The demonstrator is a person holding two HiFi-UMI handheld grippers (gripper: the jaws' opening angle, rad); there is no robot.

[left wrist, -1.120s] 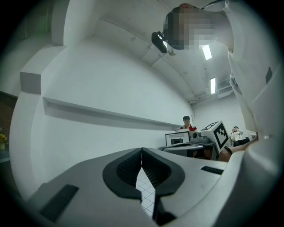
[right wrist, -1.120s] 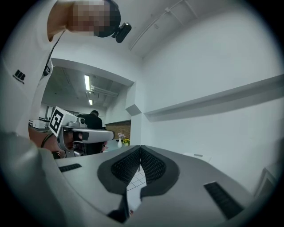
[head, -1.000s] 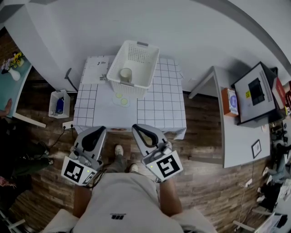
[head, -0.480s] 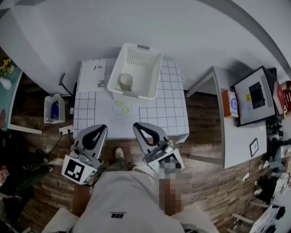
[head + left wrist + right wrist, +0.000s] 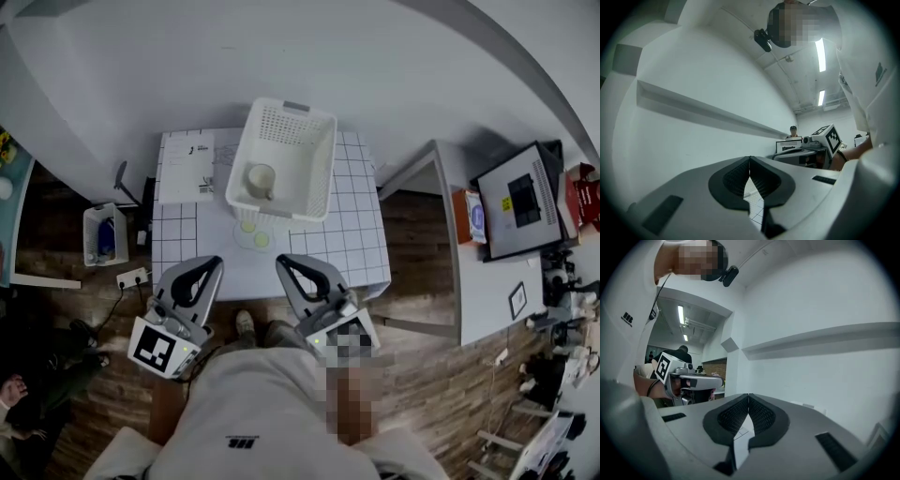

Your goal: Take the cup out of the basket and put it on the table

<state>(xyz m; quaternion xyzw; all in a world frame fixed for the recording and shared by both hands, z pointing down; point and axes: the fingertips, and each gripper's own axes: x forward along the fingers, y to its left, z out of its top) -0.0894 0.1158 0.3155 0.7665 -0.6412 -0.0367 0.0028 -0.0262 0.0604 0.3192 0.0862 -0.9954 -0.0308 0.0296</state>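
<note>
A pale cup (image 5: 260,179) stands in the near left corner of a white perforated basket (image 5: 309,178), which rests on a white table (image 5: 347,239) with a black grid cloth. My left gripper (image 5: 214,262) and right gripper (image 5: 279,262) are held side by side just short of the table's near edge, both pointing level at it. In each gripper view the black ribbed pads meet at the tips with nothing between them: left gripper (image 5: 749,159), right gripper (image 5: 748,395). Both are well short of the basket.
Two round green-spotted coasters (image 5: 253,237) lie on the cloth in front of the basket. A printed sheet (image 5: 186,166) covers the table's far left. A small bin (image 5: 100,236) stands on the floor at left. A grey desk with a monitor (image 5: 516,199) stands at right.
The table and basket have drawn closer and slid lower in the head view. Both grippers, still shut, now sit at the table's near edge.
</note>
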